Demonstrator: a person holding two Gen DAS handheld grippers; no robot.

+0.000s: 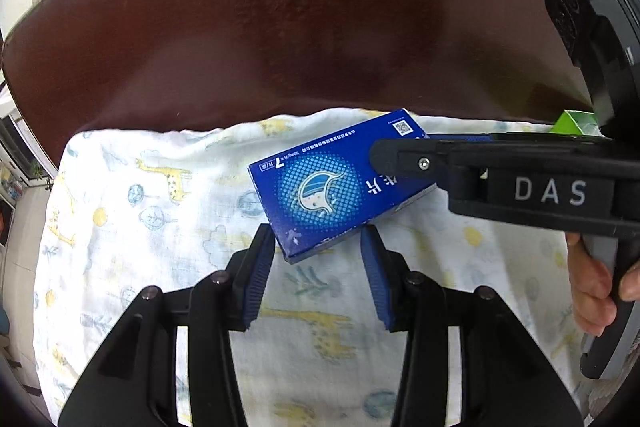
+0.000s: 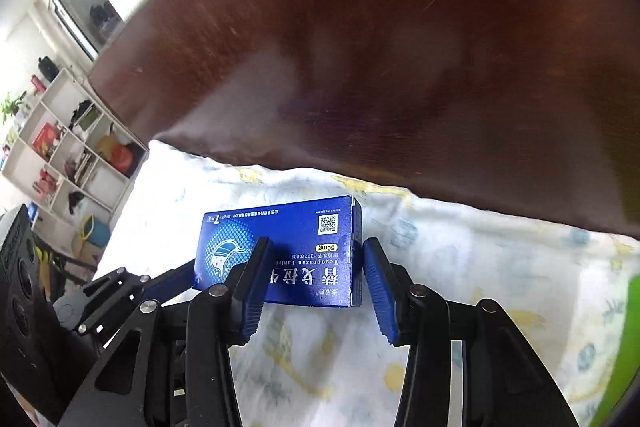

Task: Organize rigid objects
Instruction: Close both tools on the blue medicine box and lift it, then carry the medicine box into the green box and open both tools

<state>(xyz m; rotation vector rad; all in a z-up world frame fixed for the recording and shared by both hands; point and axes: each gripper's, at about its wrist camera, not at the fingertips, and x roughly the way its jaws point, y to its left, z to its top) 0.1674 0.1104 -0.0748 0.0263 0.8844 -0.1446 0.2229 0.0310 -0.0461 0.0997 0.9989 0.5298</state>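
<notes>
A blue medicine box hangs just above the giraffe-print cloth. In the right wrist view the box sits between my right gripper's blue pads: one lies across its printed face, the other presses its right end. In the left wrist view a right finger reaches across the box from the right. My left gripper stands open below the box, whose near corner dips between its fingertips without being clamped. The left gripper's fingers show at the box's left end in the right wrist view.
The cloth lies on a dark brown wooden table. A green box peeks out behind the right gripper and shows as a green blur. A person's hand holds the right handle. A white shelf unit stands beyond the table.
</notes>
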